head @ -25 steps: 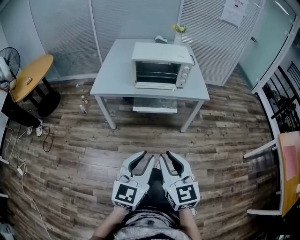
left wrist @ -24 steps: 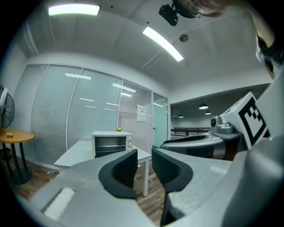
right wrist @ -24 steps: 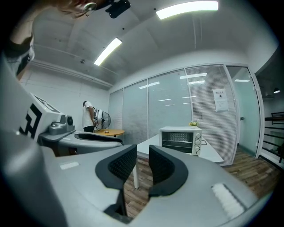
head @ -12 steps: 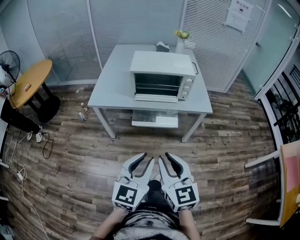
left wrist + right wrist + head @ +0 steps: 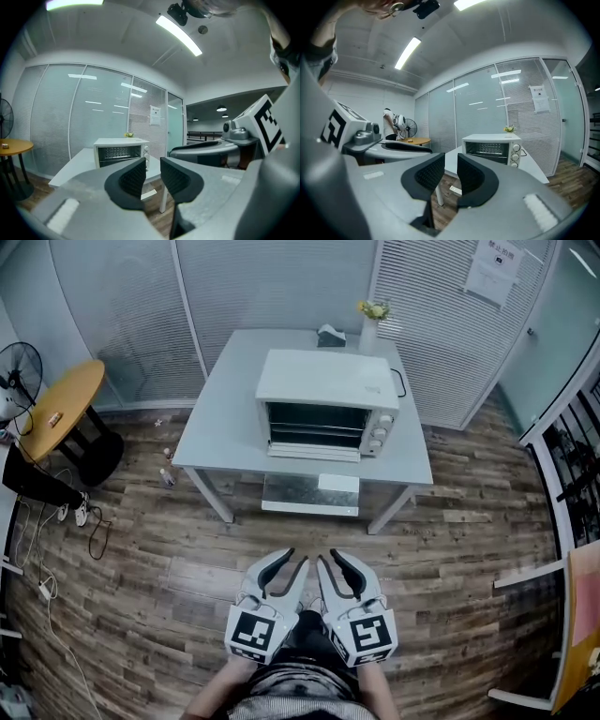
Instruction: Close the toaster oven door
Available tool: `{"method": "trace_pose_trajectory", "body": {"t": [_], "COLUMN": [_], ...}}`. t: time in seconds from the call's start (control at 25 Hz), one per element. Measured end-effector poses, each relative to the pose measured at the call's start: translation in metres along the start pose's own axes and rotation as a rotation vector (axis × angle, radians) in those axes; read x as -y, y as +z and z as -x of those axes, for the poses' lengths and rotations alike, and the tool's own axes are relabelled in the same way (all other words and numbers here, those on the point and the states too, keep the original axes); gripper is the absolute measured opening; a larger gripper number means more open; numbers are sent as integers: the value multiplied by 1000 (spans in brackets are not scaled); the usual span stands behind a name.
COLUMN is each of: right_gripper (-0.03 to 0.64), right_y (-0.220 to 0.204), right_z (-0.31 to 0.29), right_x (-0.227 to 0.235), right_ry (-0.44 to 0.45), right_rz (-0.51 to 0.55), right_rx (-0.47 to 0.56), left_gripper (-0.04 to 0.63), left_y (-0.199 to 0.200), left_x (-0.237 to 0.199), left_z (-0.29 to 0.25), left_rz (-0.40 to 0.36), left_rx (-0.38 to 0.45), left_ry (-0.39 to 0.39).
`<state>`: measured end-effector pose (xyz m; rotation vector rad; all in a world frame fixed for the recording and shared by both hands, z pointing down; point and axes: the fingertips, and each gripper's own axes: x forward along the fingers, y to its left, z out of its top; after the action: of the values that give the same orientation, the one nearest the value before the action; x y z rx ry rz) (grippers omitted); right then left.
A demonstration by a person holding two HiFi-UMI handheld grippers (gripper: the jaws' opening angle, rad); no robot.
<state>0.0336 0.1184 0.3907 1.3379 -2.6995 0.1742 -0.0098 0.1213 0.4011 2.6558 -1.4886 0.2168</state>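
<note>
My left tongs (image 5: 292, 559): a bit open, holding nothing | my right tongs (image 5: 328, 557): same | toaster oven (image 5: 326, 390): door (image 5: 313, 453) open, well ahead on table (image 5: 220, 418)

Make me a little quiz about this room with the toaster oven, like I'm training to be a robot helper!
1. Pick one: what stands on the grey table behind the toaster oven? A) a vase of yellow flowers B) a kettle C) a laptop
2. True or false: the left gripper is clamped on the oven door.
3. Fill in: right now the oven door is ____.
Key: 1 A. 2 False: its jaws stand apart with nothing between them, well short of the table. 3 Open: it is folded down and the dark inside shows.
</note>
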Motion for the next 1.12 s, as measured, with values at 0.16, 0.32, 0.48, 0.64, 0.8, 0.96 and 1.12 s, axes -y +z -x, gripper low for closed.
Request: {"method": "trace_pose_trajectory", "body": {"t": [0.16, 0.32, 0.48, 0.64, 0.8, 0.96, 1.12], "right_gripper": [77, 77, 77, 77, 77, 74, 74], "right_y": [2, 5, 14, 20, 23, 22, 19], "right_z": [-14, -27, -39, -51, -60, -67, -72], "right_x": [22, 41, 60, 74, 81, 85, 88], "right_ry": [14, 36, 46, 69, 100, 117, 118], "right_rz": [-6, 1, 13, 13, 22, 27, 28], "right_rx": [-8, -16, -3, 4, 8, 5, -5], "left_gripper": [91, 92, 91, 91, 91, 91, 91], "left_y": [4, 11, 15, 19, 23, 25, 25], "left_x": [-5, -8, -11, -15, -19, -25, -31], "left_z": [-25, -49, -67, -81, -90, -96, -101], "left_rz": [8, 18, 16, 8, 19, 40, 47], "left_rx": [-2, -6, 0, 2, 15, 11, 22], "left_ry": [17, 24, 34, 54, 73, 101, 104]}}
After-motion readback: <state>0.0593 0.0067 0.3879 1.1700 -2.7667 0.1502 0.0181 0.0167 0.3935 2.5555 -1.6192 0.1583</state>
